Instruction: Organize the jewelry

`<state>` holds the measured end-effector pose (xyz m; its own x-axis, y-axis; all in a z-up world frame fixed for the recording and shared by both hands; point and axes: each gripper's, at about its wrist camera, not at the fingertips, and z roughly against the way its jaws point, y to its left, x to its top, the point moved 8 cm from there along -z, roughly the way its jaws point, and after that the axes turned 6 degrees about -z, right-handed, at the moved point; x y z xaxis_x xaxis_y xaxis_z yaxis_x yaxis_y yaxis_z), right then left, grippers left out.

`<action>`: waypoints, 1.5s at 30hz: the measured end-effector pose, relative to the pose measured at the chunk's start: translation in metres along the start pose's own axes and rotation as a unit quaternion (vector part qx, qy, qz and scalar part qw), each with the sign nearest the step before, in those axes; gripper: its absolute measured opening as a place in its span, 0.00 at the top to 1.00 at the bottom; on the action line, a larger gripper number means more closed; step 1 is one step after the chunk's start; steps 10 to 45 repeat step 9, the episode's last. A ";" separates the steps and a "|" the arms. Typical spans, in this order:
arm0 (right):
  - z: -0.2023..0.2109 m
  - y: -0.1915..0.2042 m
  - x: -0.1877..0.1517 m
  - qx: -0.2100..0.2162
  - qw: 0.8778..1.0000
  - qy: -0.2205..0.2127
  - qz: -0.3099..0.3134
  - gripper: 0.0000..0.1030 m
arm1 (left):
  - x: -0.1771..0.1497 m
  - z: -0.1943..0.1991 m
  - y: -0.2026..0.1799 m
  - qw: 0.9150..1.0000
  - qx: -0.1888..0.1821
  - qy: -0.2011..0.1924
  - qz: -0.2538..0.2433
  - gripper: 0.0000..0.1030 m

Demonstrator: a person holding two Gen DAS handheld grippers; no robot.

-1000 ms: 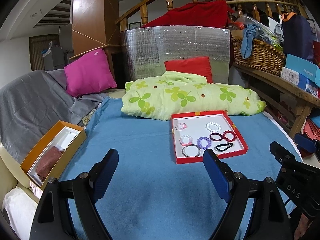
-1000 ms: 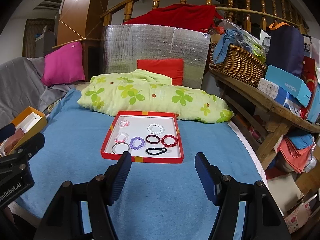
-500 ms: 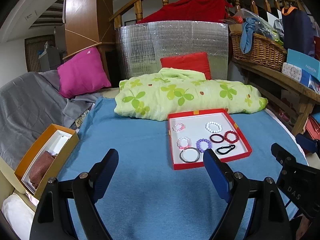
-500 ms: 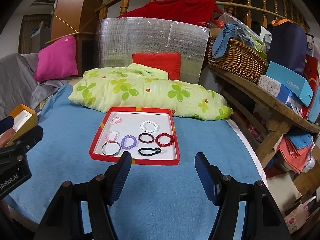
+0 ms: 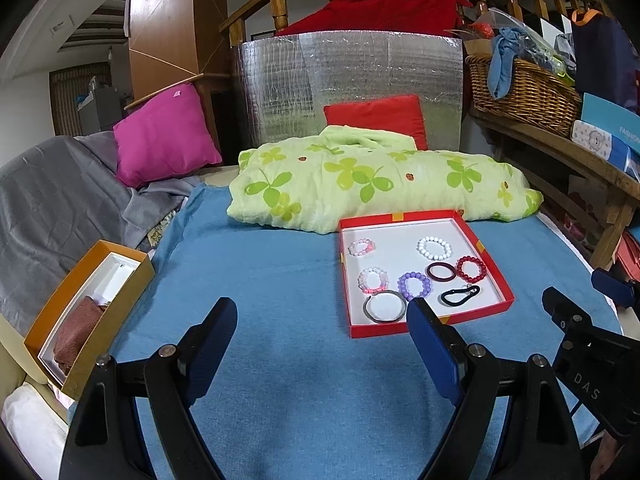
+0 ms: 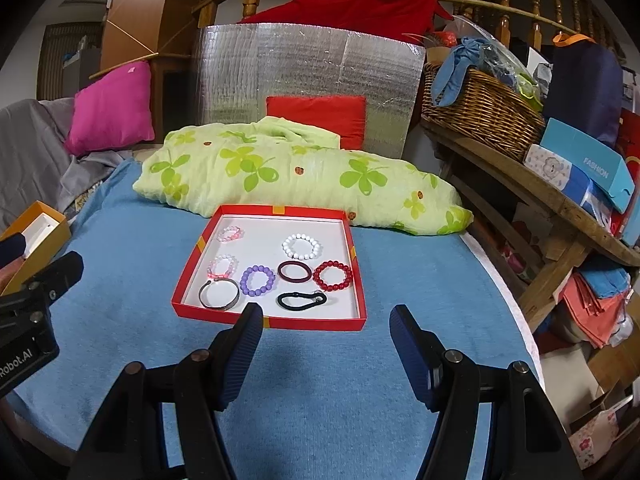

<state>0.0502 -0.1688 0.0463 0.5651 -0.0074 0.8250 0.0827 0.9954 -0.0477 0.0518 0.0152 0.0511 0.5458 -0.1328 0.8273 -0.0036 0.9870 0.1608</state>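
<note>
The bracelets are lying close together, so wide jaws are risking to catch two at once. The left gripper (image 5: pixel 322 326) is standing apart and empty; the red tray (image 5: pixel 430 325) is lying ahead, toward its right finger. The right gripper (image 6: pixel 326 330) is also apart, with the tray straight ahead.

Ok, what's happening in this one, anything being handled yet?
Not yet. A person holds two grippers over a blue cloth, and both the left gripper and right gripper are open and empty. Ahead sits a red tray holding seven bracelets and a black hair tie, all untouched. An orange box waits off to the left.
</note>
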 end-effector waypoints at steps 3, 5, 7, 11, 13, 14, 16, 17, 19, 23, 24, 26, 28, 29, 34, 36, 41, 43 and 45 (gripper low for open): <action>-0.004 -0.001 -0.001 0.001 1.000 0.003 -0.004 0.32 | -0.002 -0.005 -0.002 1.000 0.000 0.003 -0.005 0.15; -0.006 -0.001 -0.002 0.002 1.000 0.004 -0.004 0.32 | -0.004 -0.007 -0.003 1.000 0.002 0.002 -0.009 0.15; -0.009 -0.001 -0.002 0.001 1.000 0.003 -0.002 0.32 | -0.006 -0.011 -0.002 1.000 -0.001 -0.001 -0.005 0.15; -0.014 -0.003 -0.004 0.002 1.000 0.005 -0.004 0.32 | -0.011 -0.020 0.001 1.000 -0.004 0.000 0.000 0.15; -0.014 -0.003 -0.004 0.002 1.000 0.005 -0.004 0.32 | -0.011 -0.020 0.001 1.000 -0.004 0.000 0.000 0.15; -0.014 -0.003 -0.004 0.002 1.000 0.005 -0.004 0.32 | -0.011 -0.020 0.001 1.000 -0.004 0.000 0.000 0.15; -0.014 -0.003 -0.004 0.002 1.000 0.005 -0.004 0.32 | -0.011 -0.020 0.001 1.000 -0.004 0.000 0.000 0.15; -0.014 -0.003 -0.004 0.002 1.000 0.005 -0.004 0.32 | -0.011 -0.020 0.001 1.000 -0.004 0.000 0.000 0.15; -0.014 -0.003 -0.004 0.002 1.000 0.005 -0.004 0.32 | -0.011 -0.020 0.001 1.000 -0.004 0.000 0.000 0.15; -0.014 -0.003 -0.004 0.002 1.000 0.005 -0.004 0.32 | -0.011 -0.020 0.001 1.000 -0.004 0.000 0.000 0.15; -0.014 -0.003 -0.004 0.002 1.000 0.005 -0.004 0.32 | -0.011 -0.020 0.001 1.000 -0.004 0.000 0.000 0.15; -0.014 -0.003 -0.004 0.002 1.000 0.005 -0.004 0.32 | -0.011 -0.020 0.001 1.000 -0.004 0.000 0.000 0.15; -0.014 -0.003 -0.004 0.002 1.000 0.005 -0.004 0.32 | -0.011 -0.020 0.001 1.000 -0.004 0.000 0.000 0.15; -0.014 -0.003 -0.004 0.002 1.000 0.005 -0.004 0.32 | -0.011 -0.020 0.001 1.000 -0.004 0.000 0.000 0.15; -0.014 -0.003 -0.004 0.002 1.000 0.005 -0.004 0.32 | -0.011 -0.020 0.001 1.000 -0.004 0.000 0.000 0.15; -0.014 -0.003 -0.004 0.002 1.000 0.005 -0.004 0.32 | -0.011 -0.020 0.001 1.000 -0.004 0.000 0.000 0.15; -0.014 -0.003 -0.004 0.002 1.000 0.005 -0.004 0.32 | -0.011 -0.020 0.001 1.000 -0.004 0.000 0.000 0.15; -0.014 -0.003 -0.004 0.002 1.000 0.005 -0.004 0.32 | -0.011 -0.020 0.001 1.000 -0.004 0.000 0.000 0.15; -0.014 -0.003 -0.004 0.002 1.000 0.005 -0.004 0.32 | -0.011 -0.020 0.001 1.000 -0.004 0.000 0.000 0.15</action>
